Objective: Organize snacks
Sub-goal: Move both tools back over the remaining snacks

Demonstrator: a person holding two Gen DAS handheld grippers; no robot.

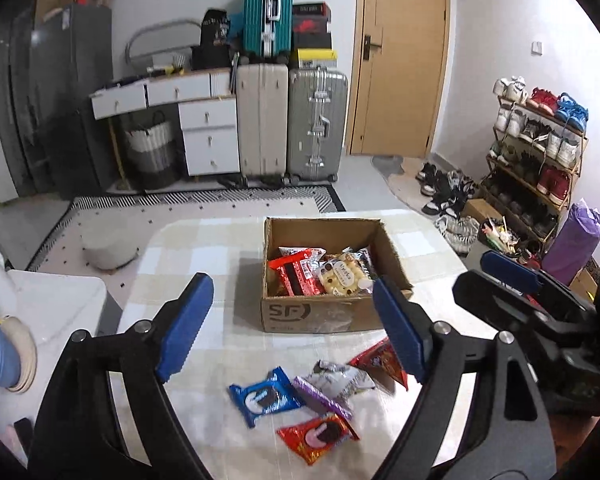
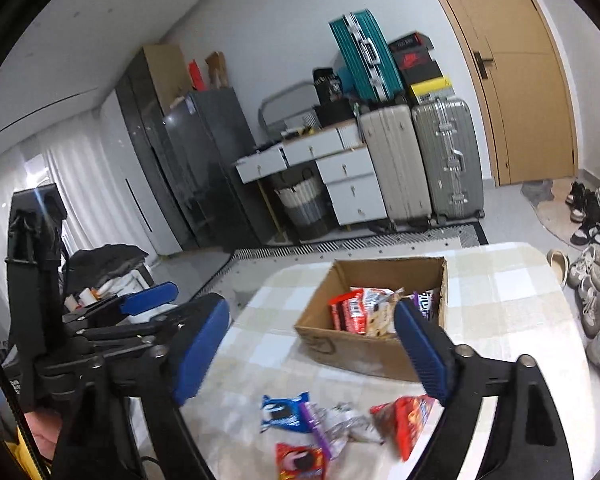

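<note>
- The table [image 1: 220,344] wore a pale checked cloth of cream, grey and white squares, with rounded far corners.
- Beyond it lay a light rug with small dark marks and a black-and-white patterned border [image 1: 204,198].
- Against the far wall stood a white drawer unit [image 1: 210,136], a beige suitcase [image 1: 262,120] and a ribbed silver suitcase [image 1: 318,124], with a teal suitcase [image 1: 268,12] stacked on top; a tan wooden door [image 1: 400,56] stood to their right.
- At the far right a shoe rack [image 1: 540,152] was packed with shoes, and more pairs lay on the floor near it.
- An open brown cardboard box [image 1: 324,312] sat toward the far middle of the table, its flaps cut away and printed letters on its near wall.
- Inside the box lay a red wrapped snack [image 1: 296,276], a clear pack of pale round biscuits [image 1: 342,278] and other wrappers, piled loosely.
- On the cloth near the box lay loose snacks: a blue cookie pack [image 1: 260,396], a purple bar [image 1: 320,398], a crinkled silver-and-white wrapper [image 1: 342,376], a red cookie pack [image 1: 320,436] and a red triangular packet [image 1: 376,364].
- The left gripper [image 1: 292,328] hung above the table with its blue ridged pads spread wide, nothing between them.
- The right gripper [image 2: 312,352] likewise stood apart and empty over the loose snacks.
</note>
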